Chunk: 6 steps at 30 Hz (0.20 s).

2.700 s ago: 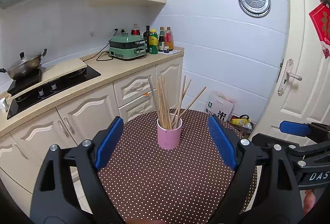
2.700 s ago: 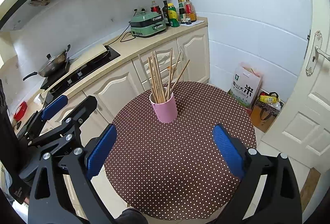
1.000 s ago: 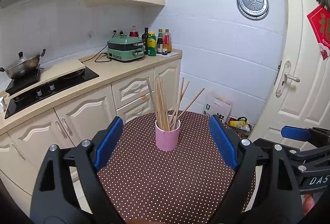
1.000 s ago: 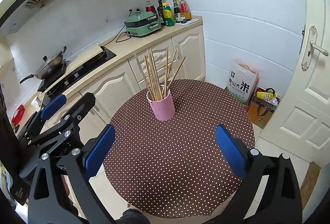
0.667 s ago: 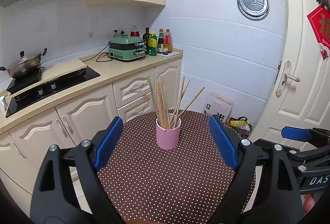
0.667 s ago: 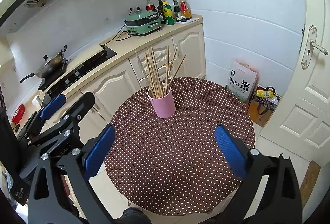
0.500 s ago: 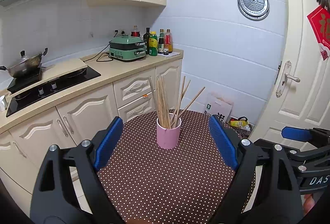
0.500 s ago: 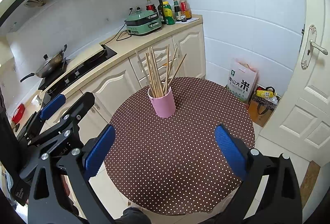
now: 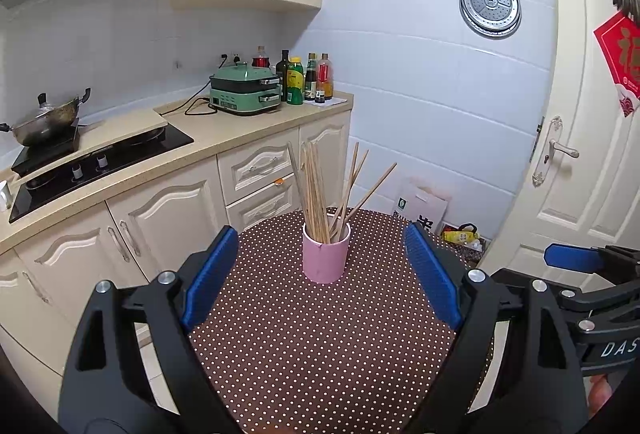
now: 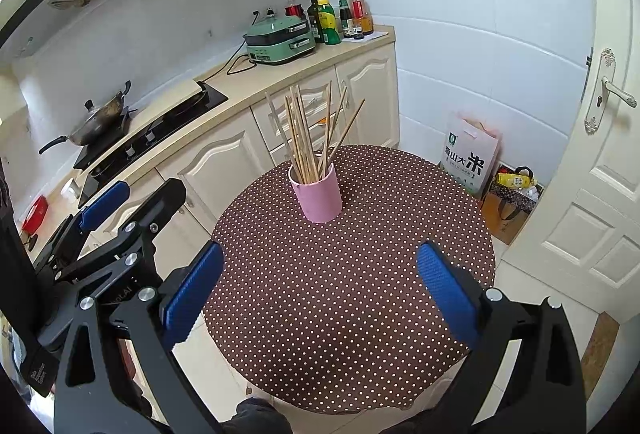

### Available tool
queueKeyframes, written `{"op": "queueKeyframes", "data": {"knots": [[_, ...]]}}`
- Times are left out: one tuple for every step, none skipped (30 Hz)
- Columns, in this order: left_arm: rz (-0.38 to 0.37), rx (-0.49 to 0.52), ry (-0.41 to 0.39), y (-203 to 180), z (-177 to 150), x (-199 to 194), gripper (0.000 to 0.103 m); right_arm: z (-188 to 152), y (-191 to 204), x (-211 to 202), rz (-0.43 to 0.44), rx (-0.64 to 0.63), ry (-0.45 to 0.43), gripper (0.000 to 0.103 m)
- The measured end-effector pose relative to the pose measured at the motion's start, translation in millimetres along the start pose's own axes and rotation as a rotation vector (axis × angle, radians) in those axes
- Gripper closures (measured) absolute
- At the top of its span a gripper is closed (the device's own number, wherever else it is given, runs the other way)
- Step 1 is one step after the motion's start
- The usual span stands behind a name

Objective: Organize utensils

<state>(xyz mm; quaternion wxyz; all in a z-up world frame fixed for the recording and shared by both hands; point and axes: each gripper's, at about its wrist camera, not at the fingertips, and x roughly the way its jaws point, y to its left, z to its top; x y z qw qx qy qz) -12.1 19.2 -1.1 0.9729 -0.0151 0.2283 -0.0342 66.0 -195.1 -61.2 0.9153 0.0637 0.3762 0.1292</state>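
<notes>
Pink cup point(image 9: 324, 256) of chopsticks point(image 9: 320, 190) stands upright on the round dotted tabletop point(image 9: 320, 346), toward its far edge, about centred between left and right edges. About 10 sticks, most bunched and leaning left, 3 fanning right.

Left hand-held gripper point(image 9: 320, 274): released, blue pads wide apart, nothing between them, cup well ahead of the tips. Right hand-held gripper point(image 10: 320, 290): also released, empty, over the near edge of the tabletop.

View differences: the right wrist view shows the whole tabletop outline, floor tiles, a dark sleeve or knee at the bottom and the left gripper off the left edge. The left wrist view shows the red door hanging point(image 9: 620, 62) and the right gripper's blue pad past the right edge; it hides the tabletop's near edge.

Versus 2.7 s ago: cup and sticks unchanged, both grippers equally wide, framing barely shifted.

Around: wok point(image 10: 100, 118) on the hob, green cooker point(image 10: 280, 38), bottles point(image 10: 340, 16), rice bag point(image 10: 470, 154) by the wall, door point(image 10: 600, 194). Nothing blocks the cup.
</notes>
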Motion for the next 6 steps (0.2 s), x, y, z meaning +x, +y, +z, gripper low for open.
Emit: {"op": "queueKeyframes", "data": {"knots": [[-0.001, -0.003, 0.001, 0.2, -0.3, -0.4, 0.019, -0.1, 0.3, -0.2, 0.001, 0.000, 0.000, 0.009], [-0.001, -0.006, 0.002, 0.5, -0.8, -0.6, 0.019, -0.3, 0.2, -0.2, 0.003, 0.001, 0.002, 0.009], [-0.001, -0.007, 0.003, 0.0, -1.3, -0.9, 0.019, -0.4, 0.4, 0.2, 0.004, 0.001, 0.003, 0.009], [-0.001, -0.008, 0.004, 0.5, -1.5, -0.6, 0.019, -0.8, 0.5, 0.1, 0.004, 0.002, 0.003, 0.009], [-0.002, -0.008, 0.004, 0.5, -1.5, -0.5, 0.019, -0.8, 0.6, 0.1, 0.004, 0.002, 0.002, 0.009], [-0.002, -0.009, 0.004, 0.7, -1.6, -0.6, 0.019, -0.8, 0.4, 0.3, 0.005, 0.002, 0.003, 0.009]]}}
